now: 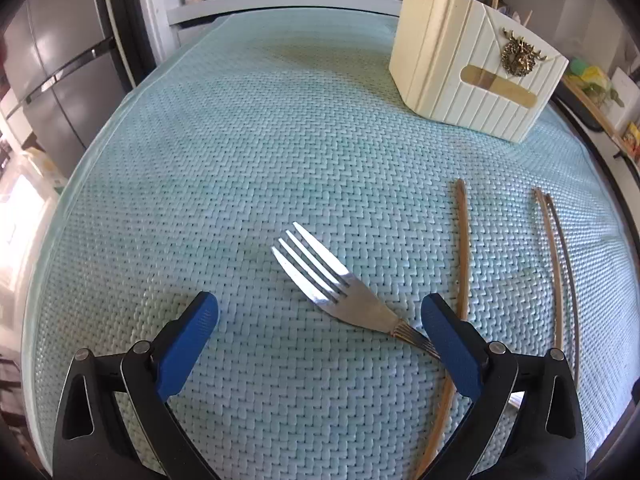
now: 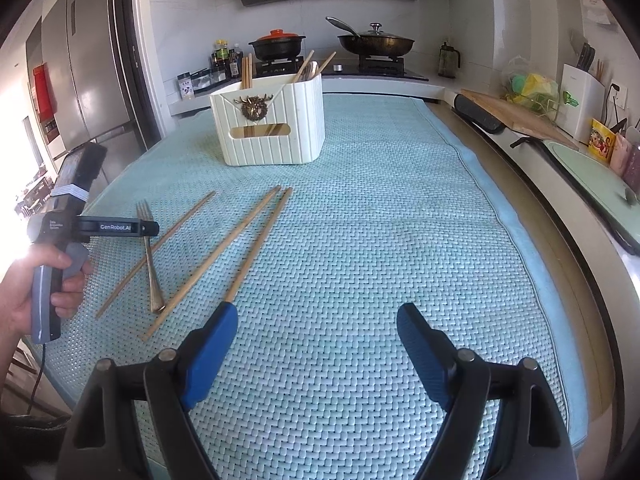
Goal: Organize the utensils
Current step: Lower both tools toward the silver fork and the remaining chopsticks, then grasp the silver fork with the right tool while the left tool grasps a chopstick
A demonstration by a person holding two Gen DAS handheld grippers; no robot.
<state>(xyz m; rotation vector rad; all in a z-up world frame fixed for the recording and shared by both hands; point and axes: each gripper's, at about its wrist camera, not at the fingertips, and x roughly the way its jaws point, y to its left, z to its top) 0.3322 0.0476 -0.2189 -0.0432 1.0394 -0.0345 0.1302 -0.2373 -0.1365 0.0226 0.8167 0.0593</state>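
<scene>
A steel fork lies on the teal woven mat, tines pointing away. My left gripper is open just above it, the fork's neck close to the right finger. One chopstick lies right of the fork and crosses its handle; two more chopsticks lie further right. A cream utensil holder with a brass emblem stands at the far right and holds chopsticks. In the right wrist view, my right gripper is open and empty over the mat, right of the fork, chopsticks and holder.
A fridge stands to the left. Behind the mat is a stove with a clay pot and a pan. A cutting board, bags and containers sit on the right counter. The left hand-held gripper shows at left.
</scene>
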